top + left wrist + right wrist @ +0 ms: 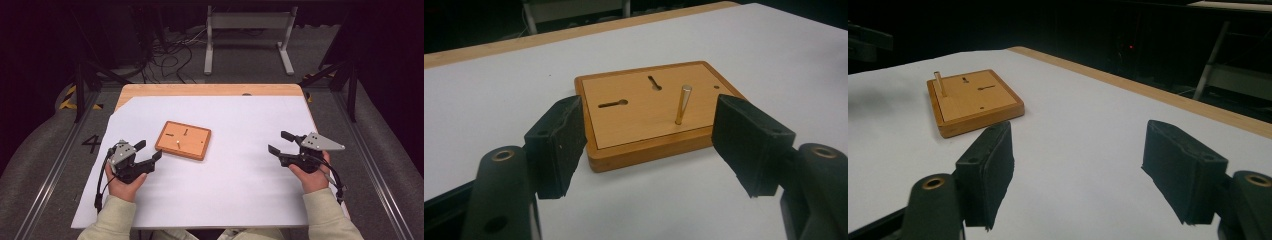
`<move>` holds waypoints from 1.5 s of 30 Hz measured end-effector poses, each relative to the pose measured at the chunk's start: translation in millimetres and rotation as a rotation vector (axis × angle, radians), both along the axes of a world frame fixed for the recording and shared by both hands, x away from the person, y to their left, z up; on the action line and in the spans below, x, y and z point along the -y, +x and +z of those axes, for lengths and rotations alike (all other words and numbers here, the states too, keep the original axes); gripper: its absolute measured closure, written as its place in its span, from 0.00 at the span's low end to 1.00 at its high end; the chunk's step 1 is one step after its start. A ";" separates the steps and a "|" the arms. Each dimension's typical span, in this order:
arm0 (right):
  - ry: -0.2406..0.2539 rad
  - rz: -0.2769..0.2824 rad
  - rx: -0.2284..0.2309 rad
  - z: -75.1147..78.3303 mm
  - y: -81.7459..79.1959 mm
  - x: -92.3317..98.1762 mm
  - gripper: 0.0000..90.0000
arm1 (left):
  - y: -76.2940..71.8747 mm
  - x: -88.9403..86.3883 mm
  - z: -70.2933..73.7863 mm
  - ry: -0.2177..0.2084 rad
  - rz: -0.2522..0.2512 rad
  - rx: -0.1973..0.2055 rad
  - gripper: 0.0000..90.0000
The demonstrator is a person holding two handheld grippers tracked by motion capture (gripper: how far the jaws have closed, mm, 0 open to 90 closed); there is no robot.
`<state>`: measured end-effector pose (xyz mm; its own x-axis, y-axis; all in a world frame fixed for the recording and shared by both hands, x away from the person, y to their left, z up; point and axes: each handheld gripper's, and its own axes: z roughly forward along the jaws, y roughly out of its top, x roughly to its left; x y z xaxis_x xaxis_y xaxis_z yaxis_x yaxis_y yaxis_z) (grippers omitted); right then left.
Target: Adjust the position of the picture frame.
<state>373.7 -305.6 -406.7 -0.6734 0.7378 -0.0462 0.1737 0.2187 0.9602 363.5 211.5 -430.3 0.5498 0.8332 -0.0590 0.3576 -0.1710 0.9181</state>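
Observation:
A flat wooden board [183,140] lies on the white sheet [235,175], left of the table's middle. It has two keyhole slots and one upright peg [682,104]. My left gripper [148,150] rests just to the board's left, open, with nothing between its jaws. In the left gripper view the board [644,112] lies close ahead, between and beyond the jaw tips [651,145]. My right gripper [280,142] is held well to the right, open and empty. From the right gripper view the board [973,100] and its peg [939,83] sit far off at the left.
The white sheet covers most of a wooden table whose bare far edge [210,90] shows. Beyond it stand a metal frame [248,37] and loose cables [170,57] on the floor. Rails run along both sides.

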 end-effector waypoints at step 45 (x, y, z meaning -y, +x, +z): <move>-0.013 -0.027 -0.021 -0.8 -16.1 11.0 0.31 | 93.8 6.7 28.6 0.066 0.048 -0.156 1.00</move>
